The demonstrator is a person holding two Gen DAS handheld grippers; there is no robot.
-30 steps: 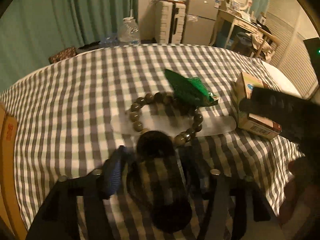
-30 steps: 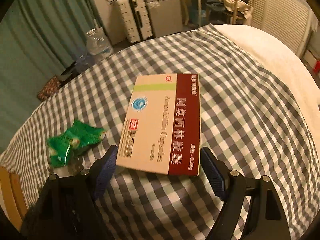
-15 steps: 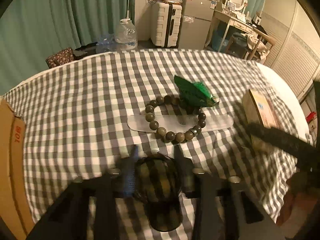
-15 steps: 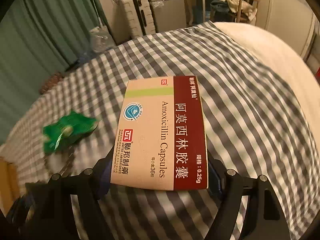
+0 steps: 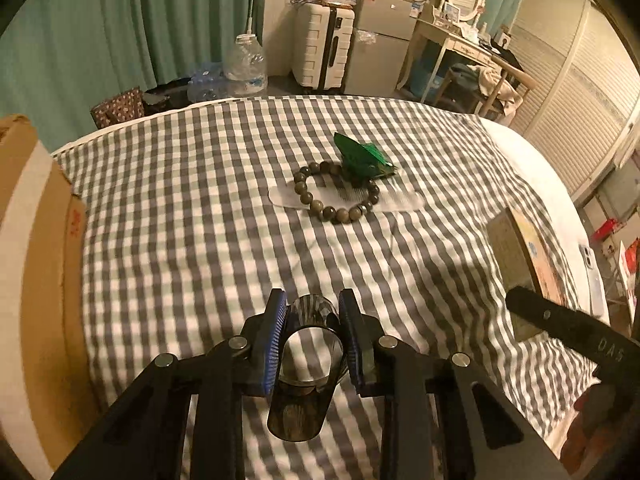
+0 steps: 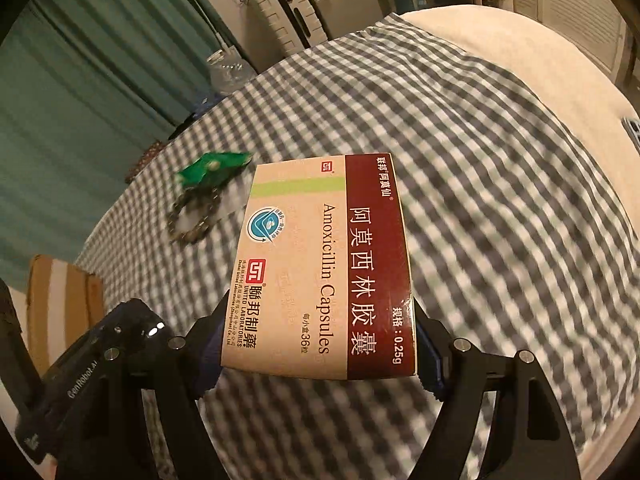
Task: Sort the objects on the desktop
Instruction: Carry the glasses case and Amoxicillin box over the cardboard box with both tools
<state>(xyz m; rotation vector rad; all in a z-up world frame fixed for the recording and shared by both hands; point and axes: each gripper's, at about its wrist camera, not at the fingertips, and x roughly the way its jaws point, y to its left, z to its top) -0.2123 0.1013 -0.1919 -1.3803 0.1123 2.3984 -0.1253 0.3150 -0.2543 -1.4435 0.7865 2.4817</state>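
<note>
Your left hand-held gripper (image 5: 312,336) clamps a smoky translucent cylinder (image 5: 306,368) above the gingham bed (image 5: 200,216); your right hand-held gripper (image 6: 320,354) clamps a flat cardboard amoxicillin box (image 6: 326,268).

Dim warm light in here. Teal curtains (image 5: 120,40) hang left of the white suitcase (image 5: 322,46), a small grey fridge (image 5: 378,54) sits right beside it, and further right there's a dressing table (image 5: 472,48), probably cluttered.
</note>
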